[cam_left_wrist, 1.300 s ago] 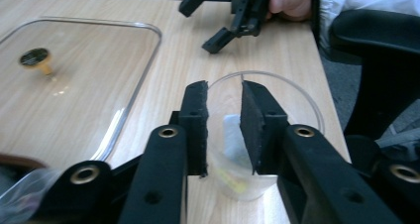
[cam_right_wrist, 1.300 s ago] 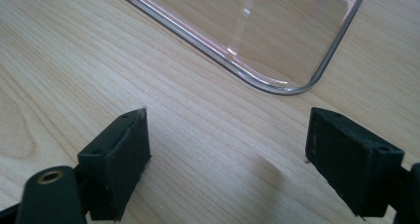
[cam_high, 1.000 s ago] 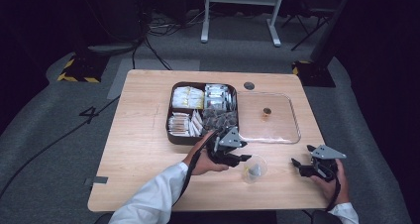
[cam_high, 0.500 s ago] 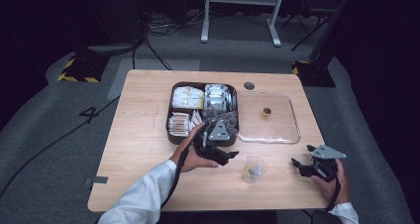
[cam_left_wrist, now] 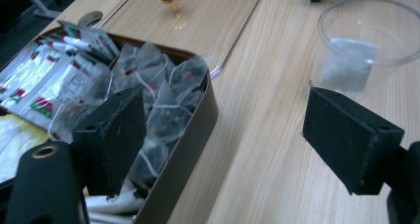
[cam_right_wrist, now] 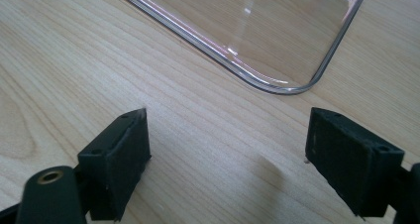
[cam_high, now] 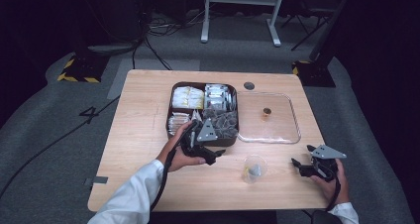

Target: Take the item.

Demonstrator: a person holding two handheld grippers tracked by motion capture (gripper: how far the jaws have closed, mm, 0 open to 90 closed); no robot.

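Note:
A brown partitioned tin [cam_high: 171, 116] holds pyramid tea bags [cam_left_wrist: 158, 90] and flat sachets [cam_left_wrist: 49, 80]. My left gripper [cam_high: 212, 142] hovers at the tin's front right corner. In the left gripper view this gripper [cam_left_wrist: 233, 120] is open, one jaw over the tea bags, the other over bare wood. A clear plastic cup [cam_high: 254, 168] with one tea bag [cam_left_wrist: 349, 63] in it stands to the right of it. My right gripper [cam_high: 303, 160] rests low near the table's front right; in its own view it [cam_right_wrist: 233, 135] is open with nothing between the jaws.
The tin's clear lid [cam_high: 287, 130], with a small gold knob [cam_high: 267, 111], lies flat to the right of the tin; its rounded corner [cam_right_wrist: 292, 87] lies just beyond the right jaws. A round grommet [cam_high: 249, 85] sits near the far edge. Dark floor surrounds the table.
My left gripper has moved left, away from the cup and up to the tin's front corner. The right gripper and the cup have stayed where they were.

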